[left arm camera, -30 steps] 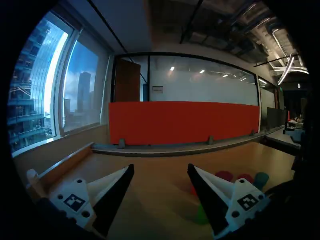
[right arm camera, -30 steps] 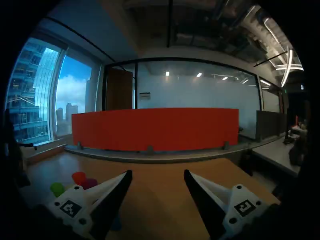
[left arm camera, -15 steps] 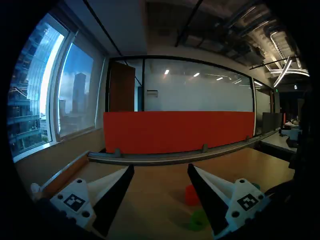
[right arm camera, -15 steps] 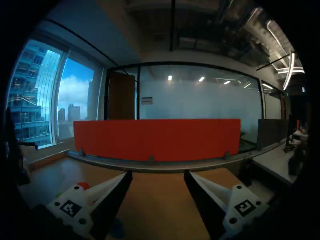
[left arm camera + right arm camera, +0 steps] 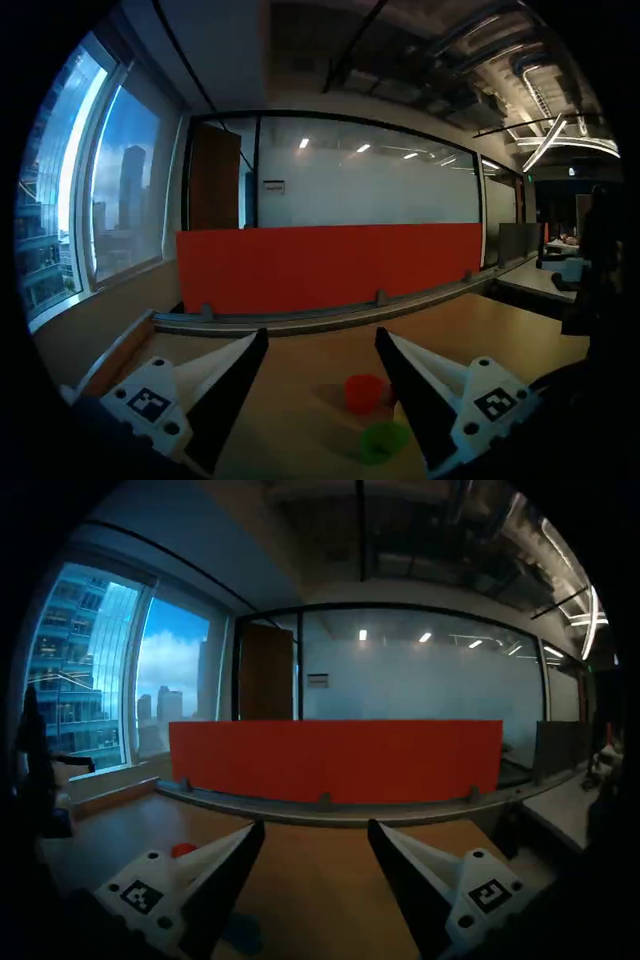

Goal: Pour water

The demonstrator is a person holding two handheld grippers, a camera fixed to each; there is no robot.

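My left gripper point(image 5: 320, 332) has its 2 fingers spread wide, and nothing sits between them but bare wooden table point(image 5: 304, 376). A red cup point(image 5: 364, 392) stands upright on the table in the gap, just inside the right-hand finger and well short of its tip. A green cup point(image 5: 384, 441) stands nearer to me, low against the inner edge of that same finger, which hides part of it. Between those 2 cups a pale yellow shape point(image 5: 398, 413) shows beside the finger; I cannot tell what it is. I see no water in either cup from here.

My right gripper point(image 5: 314, 824) is also wide apart and grips nothing. A small red thing point(image 5: 183, 850) peeks over the top edge of its left-hand finger, on the outer side; I cannot tell whether it is a cup. Low in the gap, just beside the inner edge of that finger, lies a rounded blue thing point(image 5: 242, 934), too dim to identify.

Beyond the fingertips of both grippers an orange-red partition point(image 5: 328, 264) runs along the far edge of the table, and tall windows point(image 5: 88, 688) stand past the left-hand fingers.
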